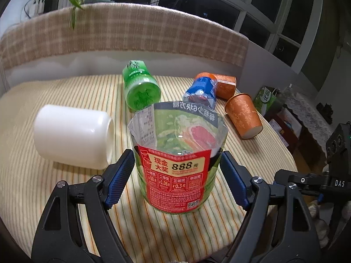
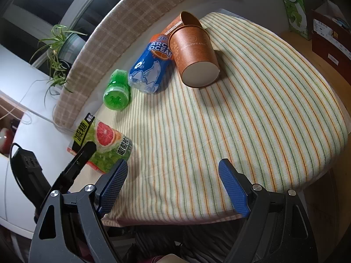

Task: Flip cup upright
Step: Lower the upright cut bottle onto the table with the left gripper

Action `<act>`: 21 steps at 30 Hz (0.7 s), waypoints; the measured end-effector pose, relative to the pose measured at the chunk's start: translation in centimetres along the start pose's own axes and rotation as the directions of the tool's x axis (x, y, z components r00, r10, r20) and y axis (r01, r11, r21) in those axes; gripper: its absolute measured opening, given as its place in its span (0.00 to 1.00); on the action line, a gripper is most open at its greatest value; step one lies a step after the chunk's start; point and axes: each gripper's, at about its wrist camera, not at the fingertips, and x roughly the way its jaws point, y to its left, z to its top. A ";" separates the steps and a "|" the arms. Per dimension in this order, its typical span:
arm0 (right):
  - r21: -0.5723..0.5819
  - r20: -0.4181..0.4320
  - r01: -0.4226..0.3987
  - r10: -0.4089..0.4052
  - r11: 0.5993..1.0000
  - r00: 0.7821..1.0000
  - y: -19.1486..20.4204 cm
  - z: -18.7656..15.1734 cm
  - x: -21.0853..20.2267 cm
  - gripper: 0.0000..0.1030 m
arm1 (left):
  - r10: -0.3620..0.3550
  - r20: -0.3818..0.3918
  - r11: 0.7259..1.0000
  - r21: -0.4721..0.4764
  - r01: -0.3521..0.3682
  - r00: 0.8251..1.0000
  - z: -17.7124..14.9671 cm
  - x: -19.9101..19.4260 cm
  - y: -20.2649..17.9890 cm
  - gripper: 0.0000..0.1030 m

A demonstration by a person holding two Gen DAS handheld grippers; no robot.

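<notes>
**A:** Blue pads [image 1: 119,175] of the left gripper [image 1: 176,154] sit on either side of the grapefruit-label cup [image 1: 175,175], close against its walls. I cannot tell whether they are pressing or just clear; the wall shows no dent.

**B:** And the cup itself?

**A:** It stands on its base near the near edge of the table [image 1: 33,186], with its cut mouth up. I'd judge this one finished, so the next move is to let go and pick another.

**B:** What about the right gripper [image 2: 173,168]?

**A:** It is spread wide and holds nothing, over the near edge with bare striped cloth between its fingers.

**B:** Which fallen cup is closest?

**A:** The white cup [image 1: 70,135] lies just beside the left gripper, on its left. It is on its side with its long axis running roughly along the near edge. I cannot tell which end is the mouth.

**B:** Farther out?

**A:** The green cup [image 1: 140,87] and the blue cup [image 1: 201,92] are down toward the far edge, straight ahead of the standing cup. The orange paper cup [image 1: 243,114] lies toward the far right, its axis running away from the right gripper and its closed base facing that gripper. A second orange cup [image 1: 223,83] lies behind it.

**B:** So how do the arms split?

**A:** My guess is that the left arm takes the white cup and the right arm the orange ones. The right jaws would close across the cup's axis.
</notes>
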 end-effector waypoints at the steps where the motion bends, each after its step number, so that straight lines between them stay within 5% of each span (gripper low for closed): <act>1: -0.002 0.000 -0.001 0.001 1.000 1.000 0.0 0.0 0.0 0.83 | -0.008 -0.008 1.000 -0.005 0.008 1.000 -0.1 0.1 0.1 0.80; 21: -0.031 0.001 0.000 0.000 1.000 1.000 1.2 -0.2 0.2 0.83 | -0.045 -0.052 0.999 0.024 0.046 0.998 -1.5 -0.4 -0.2 0.90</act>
